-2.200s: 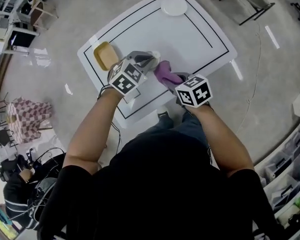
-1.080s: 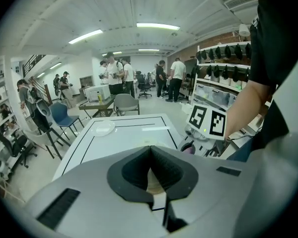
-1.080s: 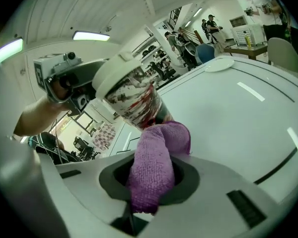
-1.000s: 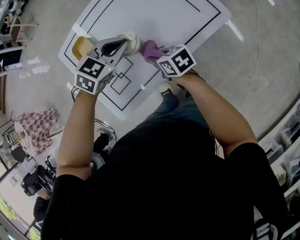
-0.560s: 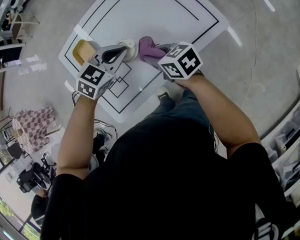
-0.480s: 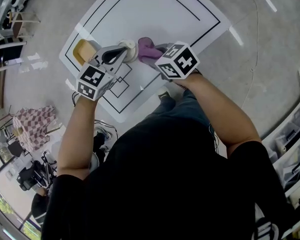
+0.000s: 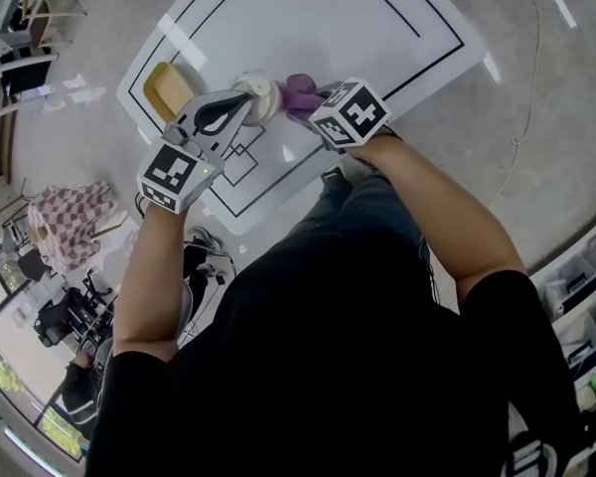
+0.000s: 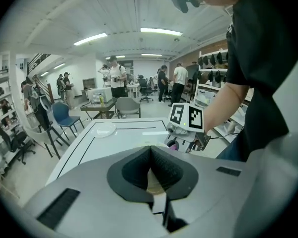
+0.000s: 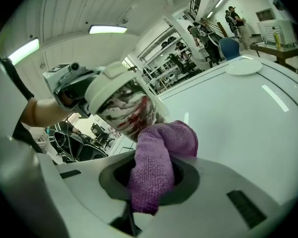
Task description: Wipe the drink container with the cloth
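White table (image 7: 377, 18) with black outlines fills the head view. Left gripper (image 7: 246, 100) is clamped on the drink container (image 9: 124, 108), apparently near its rim, though its own view shows only a beige sliver between the pads. The container, with white lid and red-dark print, is held tilted above the table's near-left part. Right gripper (image 9: 149, 175) pinches the purple cloth (image 9: 156, 152), whose bunched end presses against the container's side. Yellow dish (image 7: 167, 87) sits near the table's left edge.
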{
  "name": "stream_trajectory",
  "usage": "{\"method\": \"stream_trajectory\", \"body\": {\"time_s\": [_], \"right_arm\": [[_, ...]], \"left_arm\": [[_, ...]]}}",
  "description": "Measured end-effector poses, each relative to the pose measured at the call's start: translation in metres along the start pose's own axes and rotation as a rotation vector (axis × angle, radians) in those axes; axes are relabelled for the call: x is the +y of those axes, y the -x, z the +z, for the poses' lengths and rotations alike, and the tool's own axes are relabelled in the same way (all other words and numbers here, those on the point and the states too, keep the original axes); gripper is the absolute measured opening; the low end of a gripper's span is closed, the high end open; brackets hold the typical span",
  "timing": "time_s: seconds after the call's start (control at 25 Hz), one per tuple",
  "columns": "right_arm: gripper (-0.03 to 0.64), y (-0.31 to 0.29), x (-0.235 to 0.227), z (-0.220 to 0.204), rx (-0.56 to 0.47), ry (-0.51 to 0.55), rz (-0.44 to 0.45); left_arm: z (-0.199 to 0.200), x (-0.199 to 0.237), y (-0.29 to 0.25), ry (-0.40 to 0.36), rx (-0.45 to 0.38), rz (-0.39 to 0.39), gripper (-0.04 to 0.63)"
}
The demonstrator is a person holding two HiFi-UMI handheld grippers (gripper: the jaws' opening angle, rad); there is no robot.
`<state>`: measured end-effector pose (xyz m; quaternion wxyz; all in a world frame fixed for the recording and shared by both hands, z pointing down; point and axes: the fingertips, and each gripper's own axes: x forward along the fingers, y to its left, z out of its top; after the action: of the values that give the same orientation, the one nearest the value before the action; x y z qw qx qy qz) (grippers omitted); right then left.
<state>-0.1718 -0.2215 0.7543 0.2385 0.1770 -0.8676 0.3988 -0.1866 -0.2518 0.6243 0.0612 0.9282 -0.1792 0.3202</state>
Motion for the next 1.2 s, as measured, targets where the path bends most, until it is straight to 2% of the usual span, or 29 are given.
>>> {"method": "stream_trajectory", "body": {"time_s": [0.4,0.52,0.68,0.84,1.0,1.2], "right_arm": [[0.081,-0.023,-0.022,-0.018,0.109,0.012,0.020],[0.081,-0.004,-0.023,-0.006,0.109,0.029,0.040],[0.081,0.038,-0.027,0.036,0.065,0.070,0.071],[0.081,0.055,-0.021,0.076,0.040,0.141,0.153],[0.081,0.048,-0.017,0.095,0.050,0.206,0.246],[0.081,0.020,-0.015,0.099,0.032,0.127,0.396]], "left_arm": [[-0.012,0.006,-0.004,0.019,0.001,0.013,0.021],[-0.014,0.005,-0.004,0.019,0.017,0.017,0.021],[-0.010,0.004,-0.002,0.026,0.021,0.018,0.021],[-0.012,0.006,-0.001,0.043,0.016,0.029,0.021],[-0.009,0.008,-0.004,0.053,0.011,0.031,0.021],[-0.018,0.010,-0.008,0.062,0.012,0.027,0.021]]}}
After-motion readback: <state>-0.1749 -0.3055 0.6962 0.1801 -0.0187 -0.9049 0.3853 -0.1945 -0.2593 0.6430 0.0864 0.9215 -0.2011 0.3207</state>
